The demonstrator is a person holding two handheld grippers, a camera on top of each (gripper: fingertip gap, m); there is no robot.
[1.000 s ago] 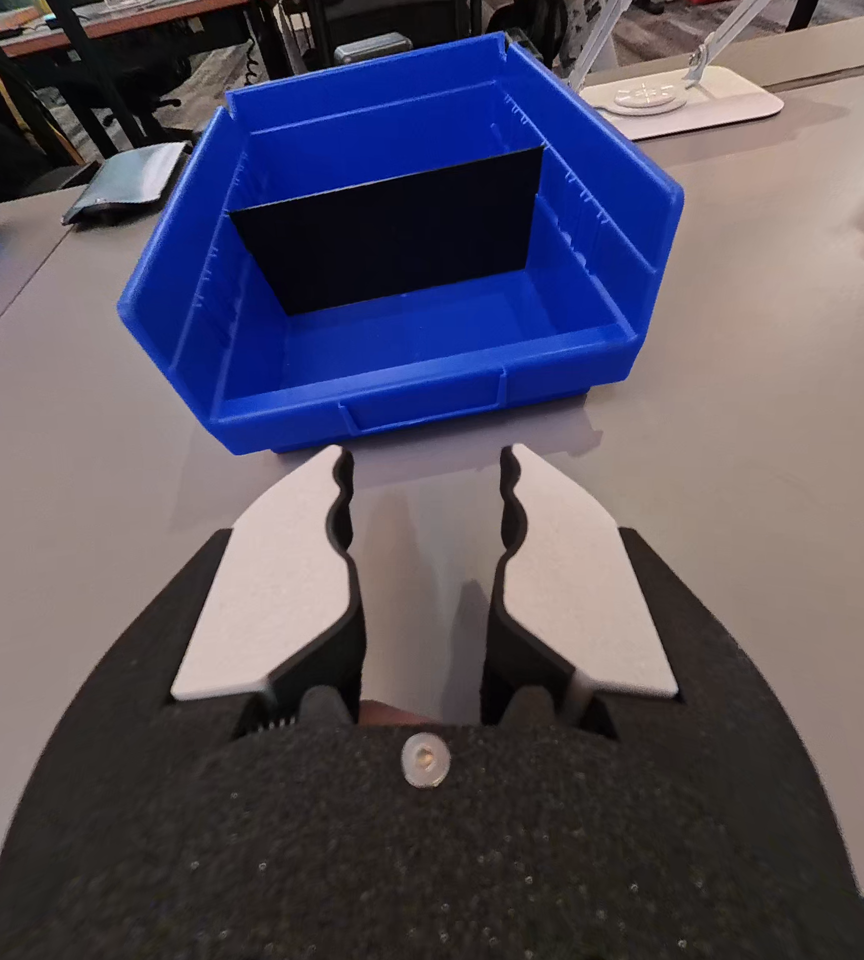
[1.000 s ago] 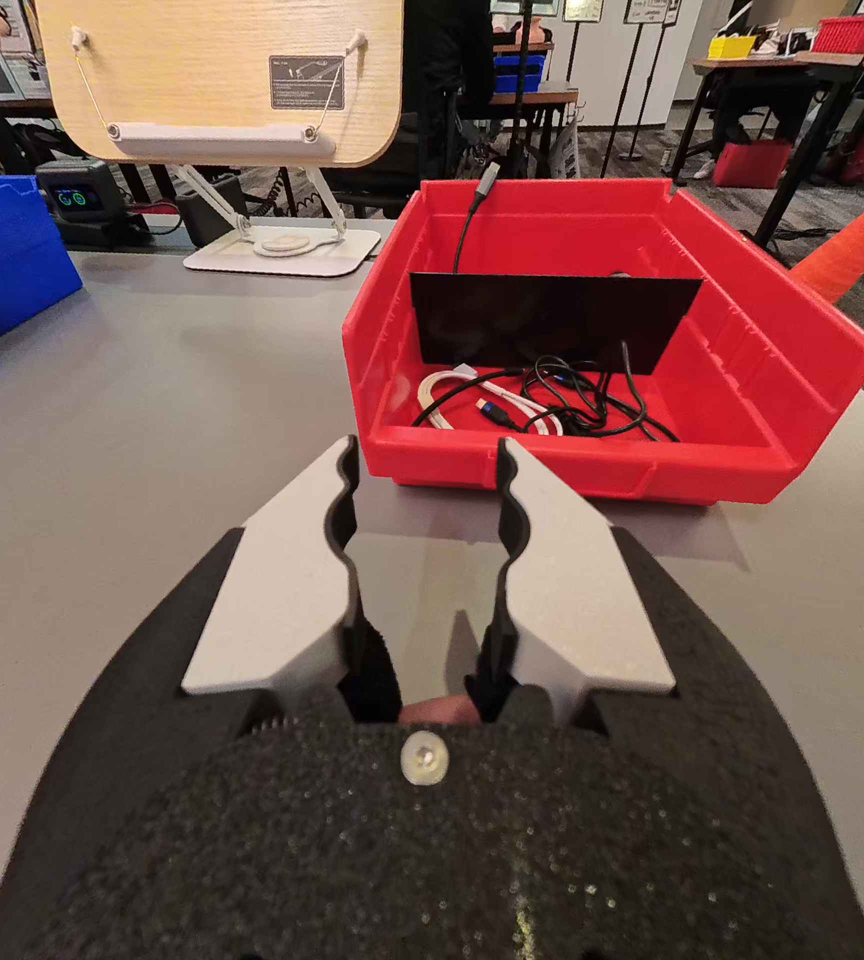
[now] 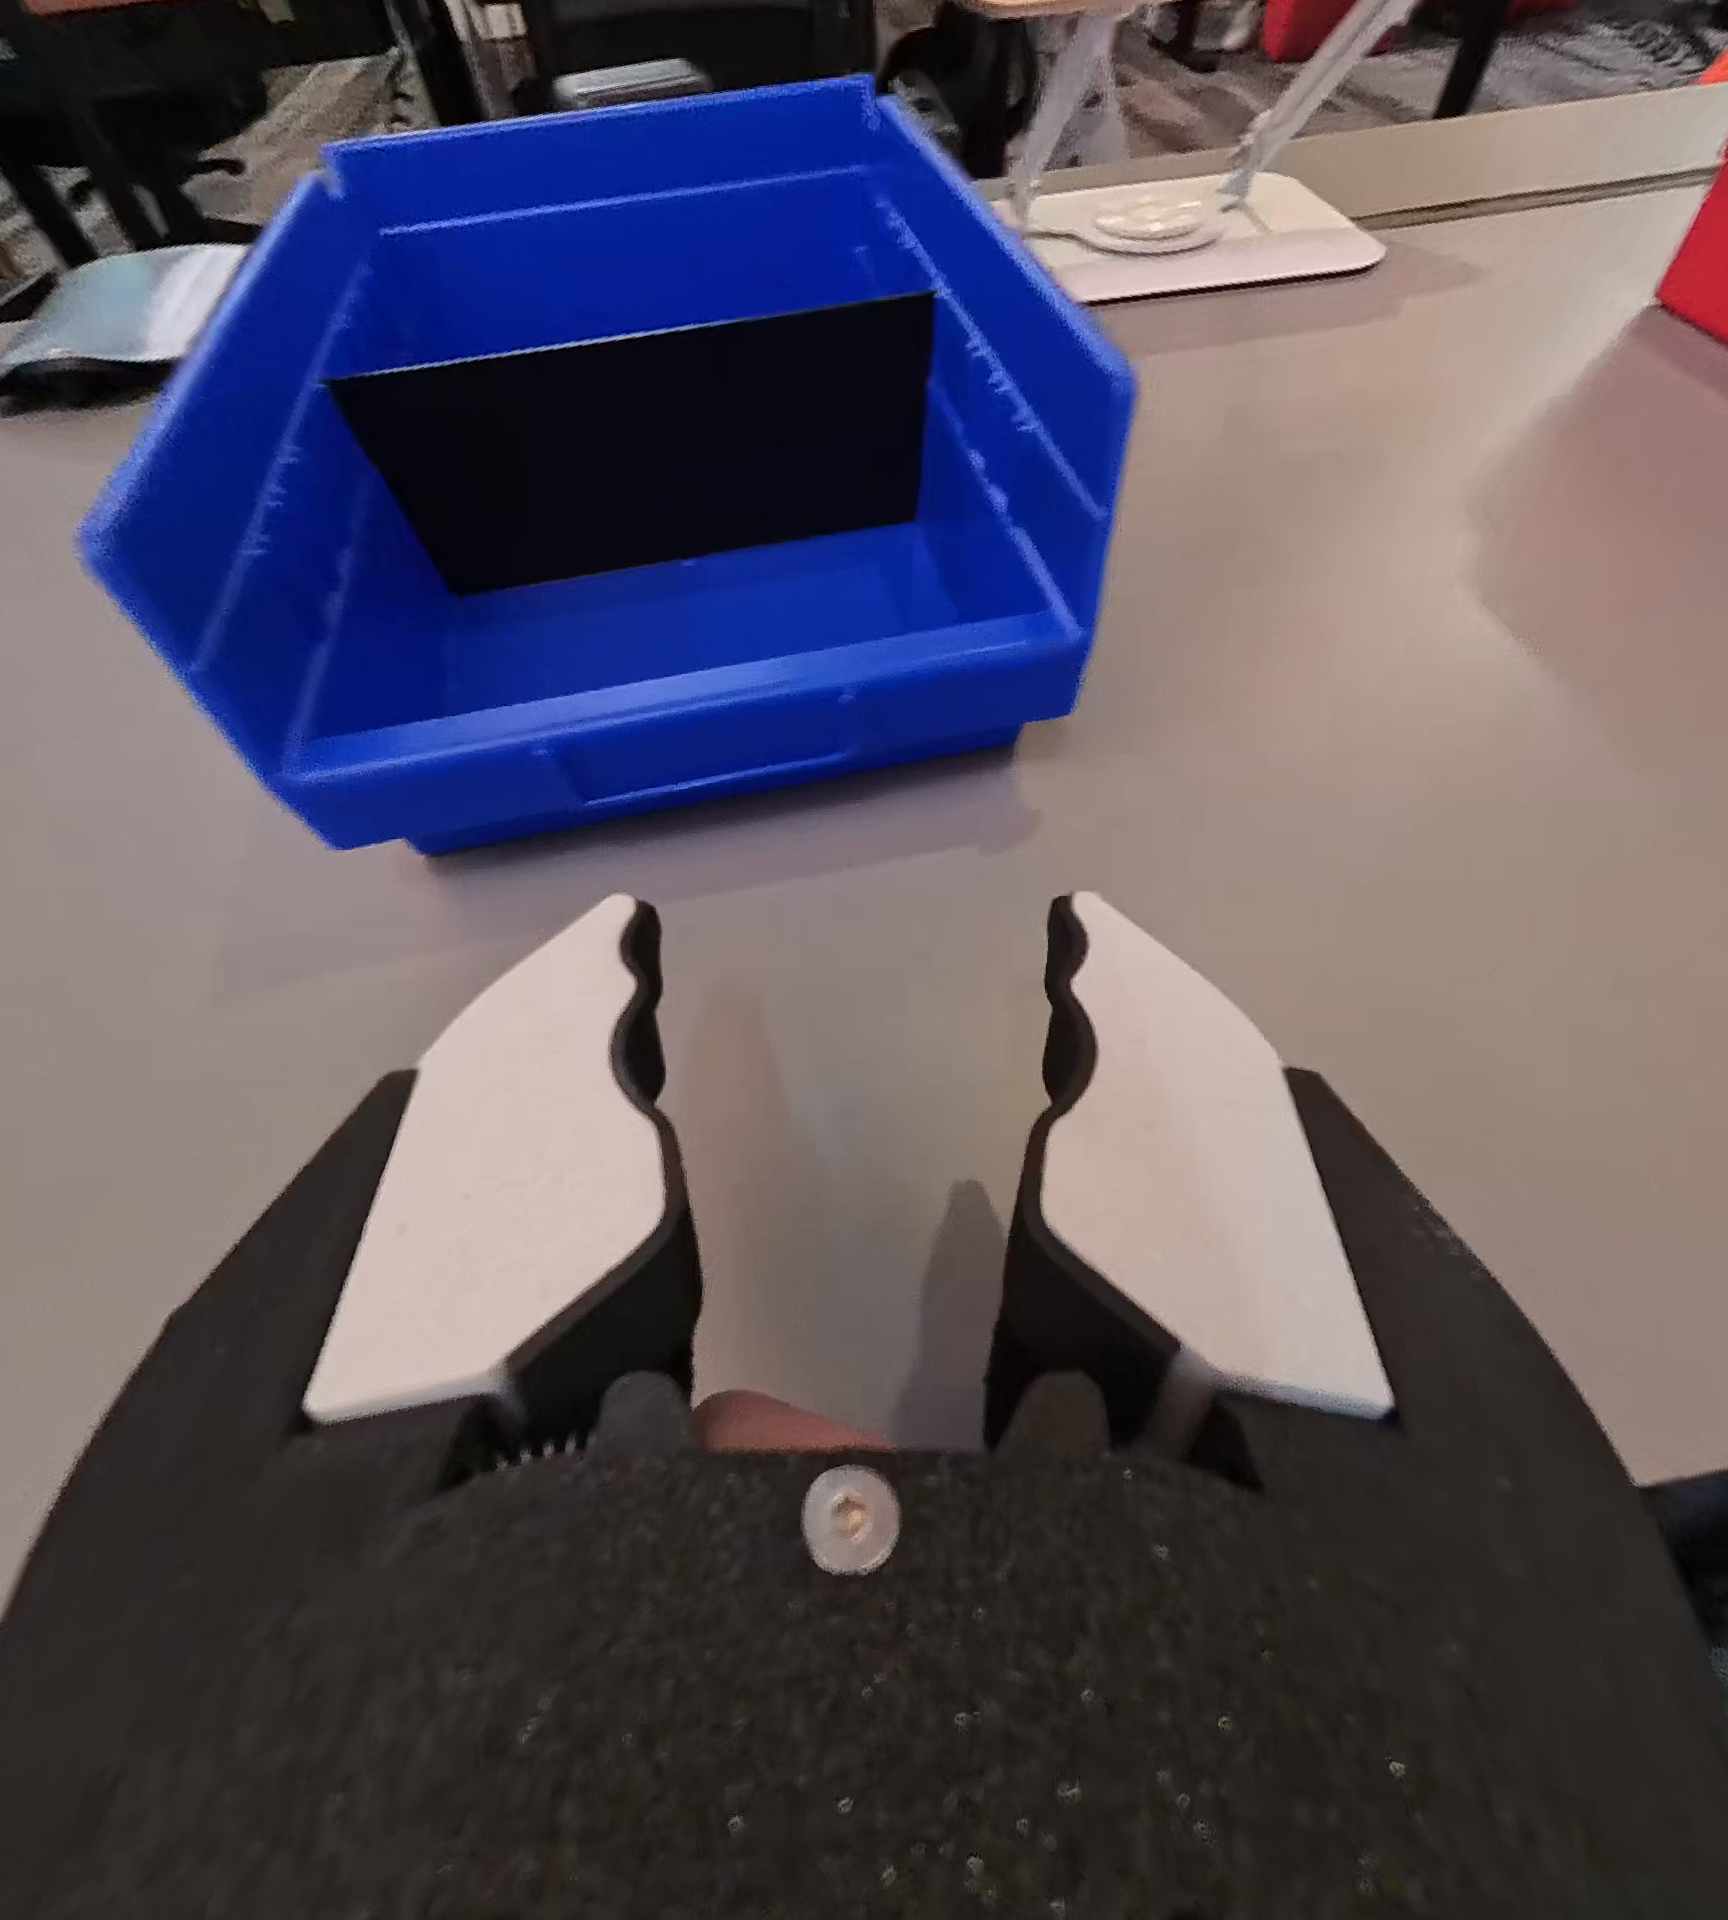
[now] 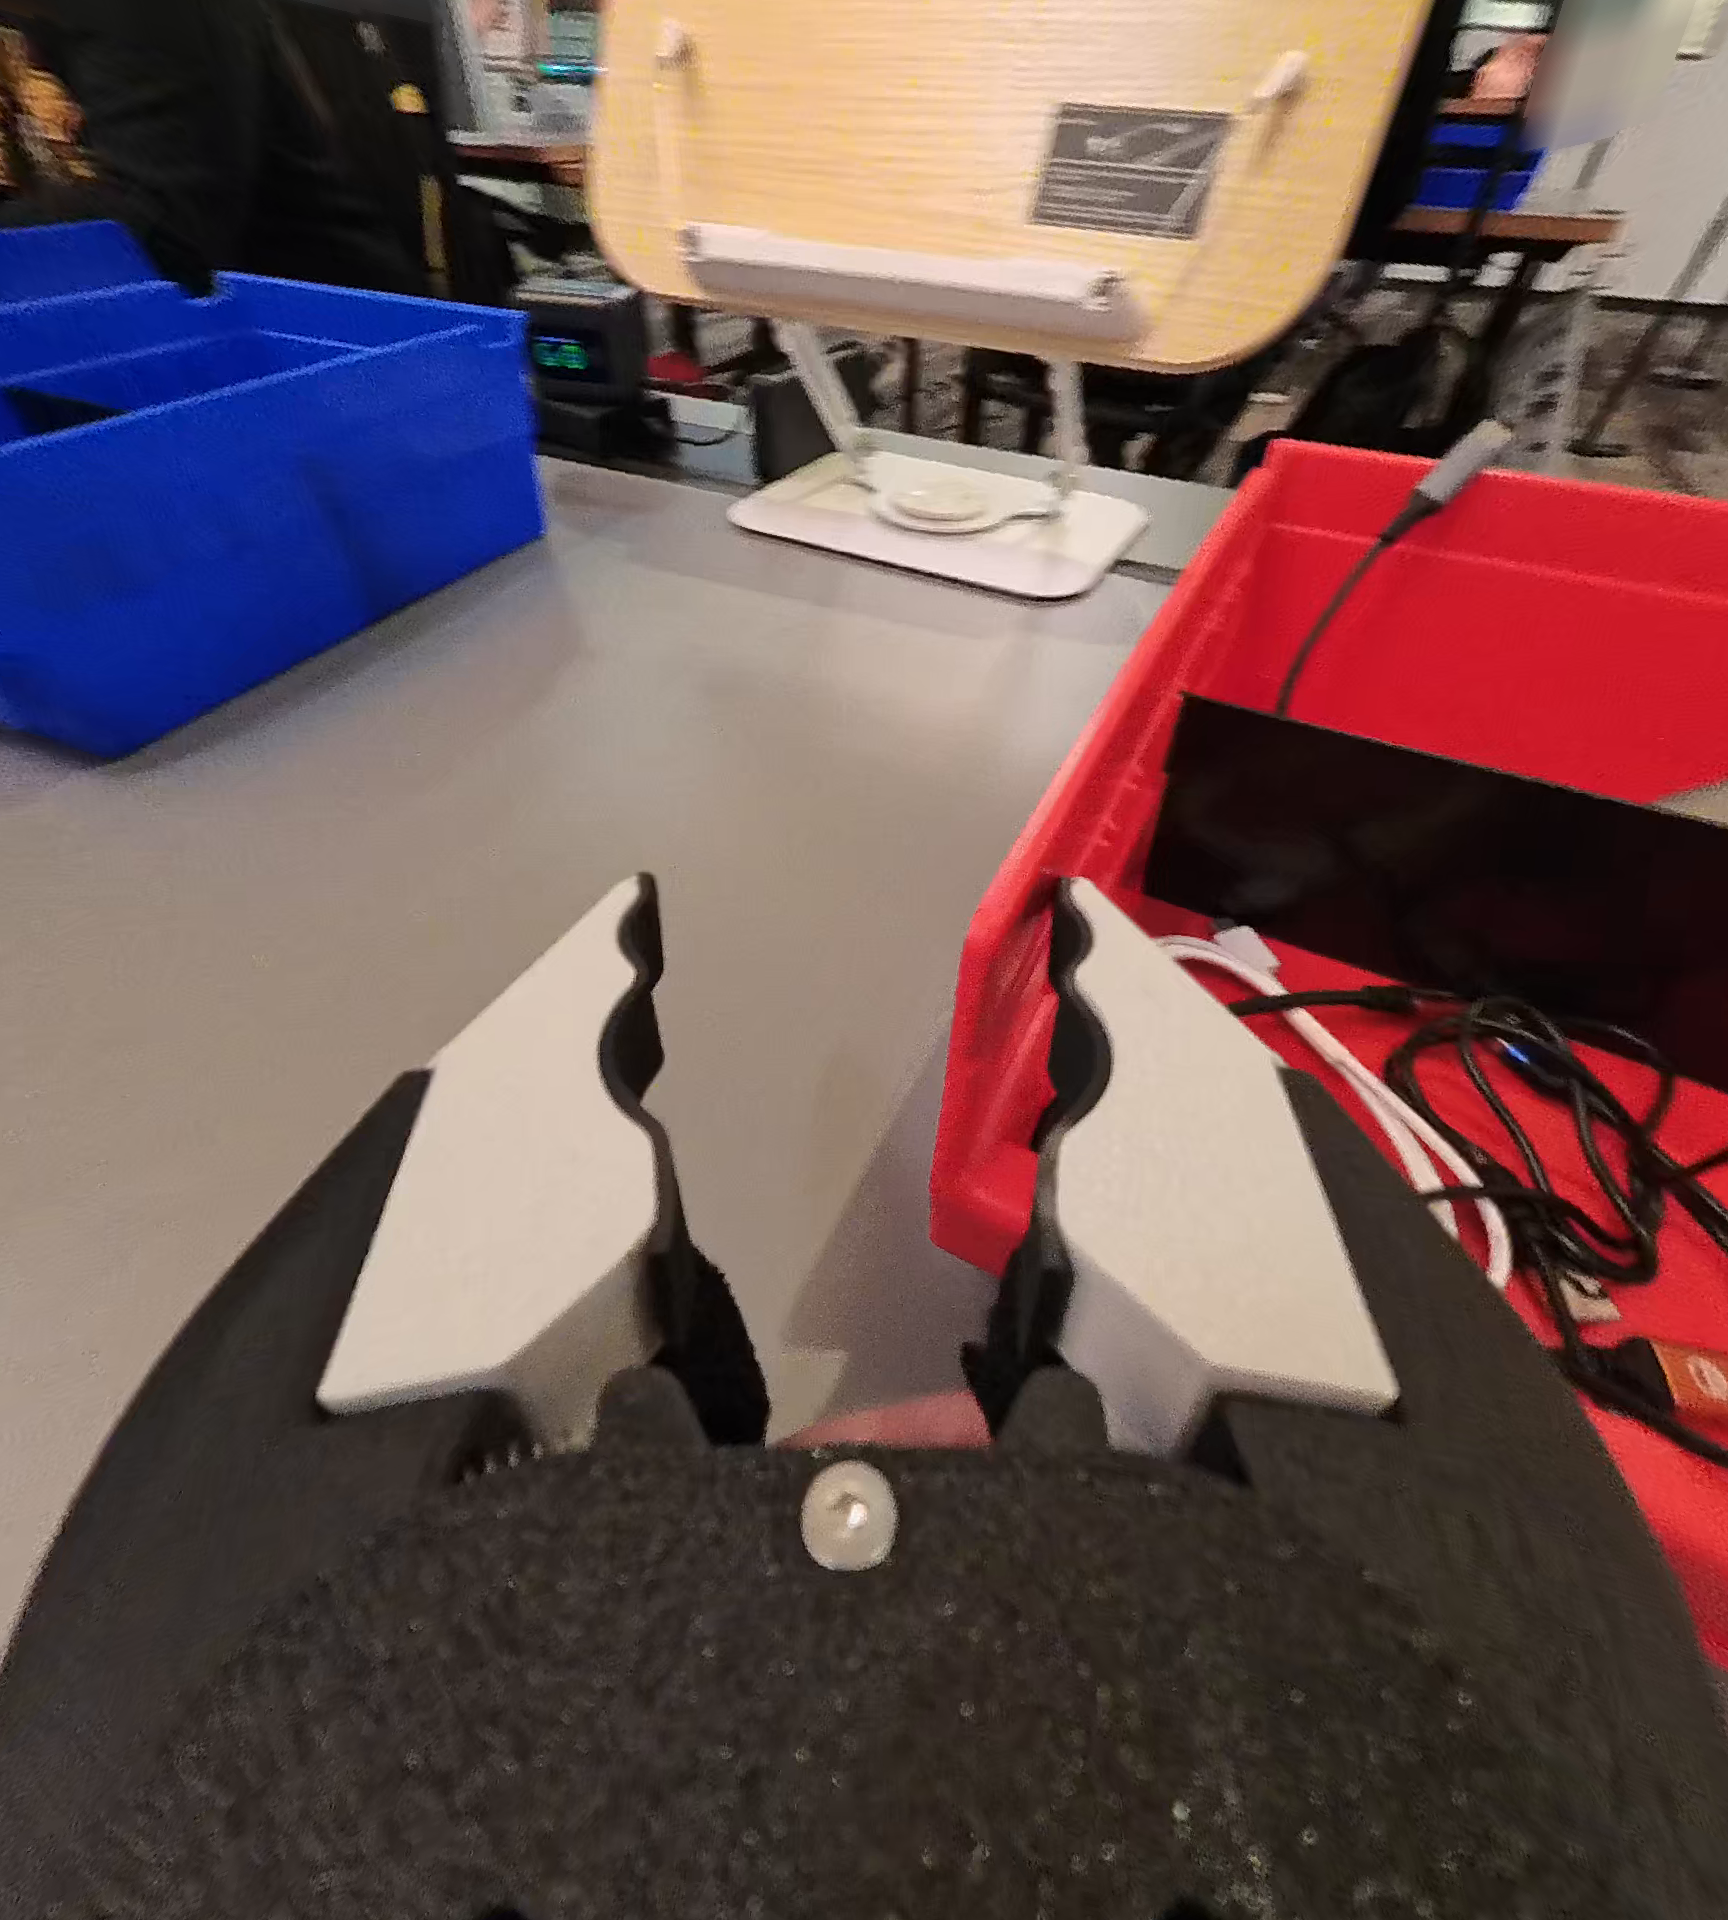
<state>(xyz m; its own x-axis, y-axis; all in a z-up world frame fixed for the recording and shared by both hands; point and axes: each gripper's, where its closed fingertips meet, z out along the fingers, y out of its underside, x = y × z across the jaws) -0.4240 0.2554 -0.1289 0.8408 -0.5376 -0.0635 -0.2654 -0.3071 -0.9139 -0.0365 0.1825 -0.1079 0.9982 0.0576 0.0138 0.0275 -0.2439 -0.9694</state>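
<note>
Both jaws stand wide apart and hold nothing. From the left wrist view, the left gripper point(image 3: 852, 914) hangs over the bare grey table point(image 3: 1359, 831), near the front of a blue bin point(image 3: 694, 727) but not touching it. A black divider point(image 3: 631, 447) stands upright across the blue bin, and the part in front of it has nothing in it. Only a red edge of the other bin shows far off on the right.

From the right wrist view you can see much more of that red bin point(image 4: 1047, 1039). The right gripper point(image 4: 852, 894) is at its near left corner, with one finger over the bin's edge and the other over the table. Inside lie tangled black cables point(image 4: 1566, 1122), a white cable point(image 4: 1359, 1081) and a black divider point(image 4: 1462, 862). Farther back stands a wooden board on a white stand point(image 4: 943, 156).
</note>
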